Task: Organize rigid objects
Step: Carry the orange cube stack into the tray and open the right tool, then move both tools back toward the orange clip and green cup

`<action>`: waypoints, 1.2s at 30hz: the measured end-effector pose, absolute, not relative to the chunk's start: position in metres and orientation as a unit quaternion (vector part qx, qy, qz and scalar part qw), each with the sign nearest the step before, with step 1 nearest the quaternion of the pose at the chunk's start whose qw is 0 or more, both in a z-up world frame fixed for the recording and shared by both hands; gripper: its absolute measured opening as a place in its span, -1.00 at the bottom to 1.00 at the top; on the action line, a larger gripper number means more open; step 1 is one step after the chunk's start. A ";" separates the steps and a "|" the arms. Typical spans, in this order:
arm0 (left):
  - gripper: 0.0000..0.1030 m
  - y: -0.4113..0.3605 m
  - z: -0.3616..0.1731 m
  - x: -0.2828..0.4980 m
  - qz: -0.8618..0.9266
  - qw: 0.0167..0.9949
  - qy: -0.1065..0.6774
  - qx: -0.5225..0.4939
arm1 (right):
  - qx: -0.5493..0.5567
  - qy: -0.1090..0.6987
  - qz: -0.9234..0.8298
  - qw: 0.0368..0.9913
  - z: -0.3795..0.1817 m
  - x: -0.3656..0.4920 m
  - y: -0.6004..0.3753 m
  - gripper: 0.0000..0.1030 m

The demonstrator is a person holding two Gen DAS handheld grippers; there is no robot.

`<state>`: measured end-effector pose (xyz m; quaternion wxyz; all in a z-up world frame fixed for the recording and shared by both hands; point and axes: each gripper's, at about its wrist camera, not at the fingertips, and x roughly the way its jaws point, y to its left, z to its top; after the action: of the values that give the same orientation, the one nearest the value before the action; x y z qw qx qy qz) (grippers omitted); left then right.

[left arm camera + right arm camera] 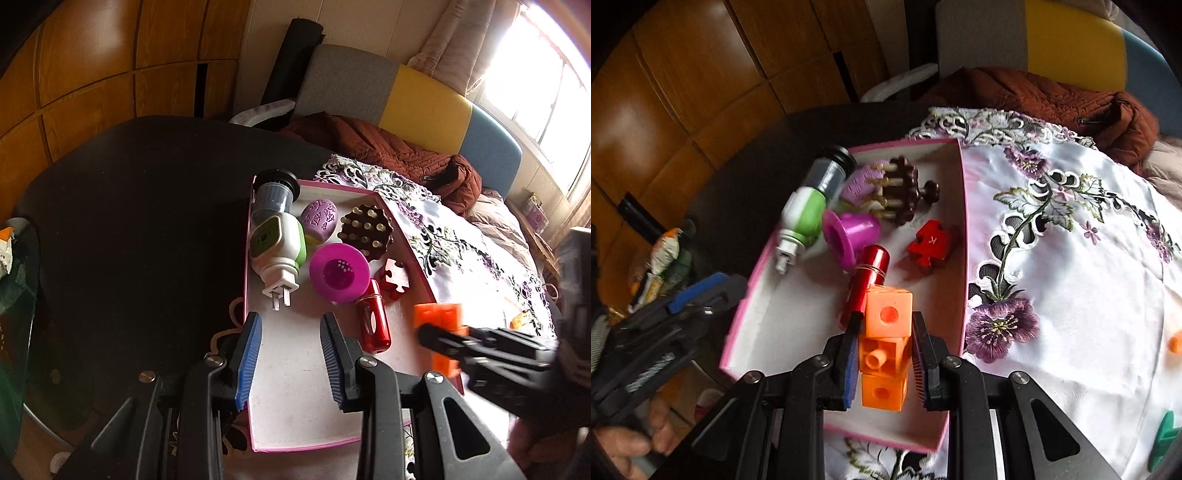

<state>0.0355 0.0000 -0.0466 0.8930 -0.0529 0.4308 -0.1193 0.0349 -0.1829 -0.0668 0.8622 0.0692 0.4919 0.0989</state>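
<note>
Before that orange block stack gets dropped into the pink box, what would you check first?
1. Right claw grips the orange stack: ok.
2. Stack is over the box: ok.
3. Bare floor in the box's near part: ok.
4. Red tube close beside the stack, could get knocked: not ok.
5. Left claw holds nothing, hangs over the box's near end: not ok, may crowd the drop.
6. Stack's height above the floor: cannot tell.

Right hand-held gripper [884,354] angled down, jaws clamped on load; left hand-held gripper [291,360] angled down, jaws apart, empty.
</note>
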 end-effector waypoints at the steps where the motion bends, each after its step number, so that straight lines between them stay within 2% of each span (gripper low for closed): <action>1: -0.37 0.000 -0.047 0.036 -0.119 0.893 0.431 -0.053 | 0.061 0.499 0.089 0.860 -0.073 0.038 -0.181 -0.51; 12: -0.37 0.004 -0.050 0.035 -0.116 0.892 0.433 -0.053 | 0.062 0.504 0.081 0.858 -0.086 0.039 -0.185 -0.48; 15: -0.37 0.003 -0.049 0.034 -0.116 0.895 0.429 -0.049 | 0.069 0.496 0.086 0.861 -0.080 0.036 -0.186 -0.33; 17: -0.37 0.003 -0.047 0.033 -0.116 0.895 0.428 -0.047 | 0.071 0.490 0.085 0.865 -0.075 0.033 -0.186 -0.05; 18: -0.37 0.002 -0.047 0.033 -0.116 0.895 0.428 -0.047 | 0.071 0.484 0.084 0.868 -0.072 0.030 -0.187 -0.02; 36: -0.37 -0.015 -0.039 0.022 -0.134 0.899 0.417 -0.021 | 0.082 0.437 0.028 0.895 -0.041 -0.003 -0.236 0.16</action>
<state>0.0216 -0.0148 -0.0394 0.8987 -0.0215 0.4171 -0.1336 -0.0031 -0.2362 -0.0406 0.8954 0.0816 0.4367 0.0276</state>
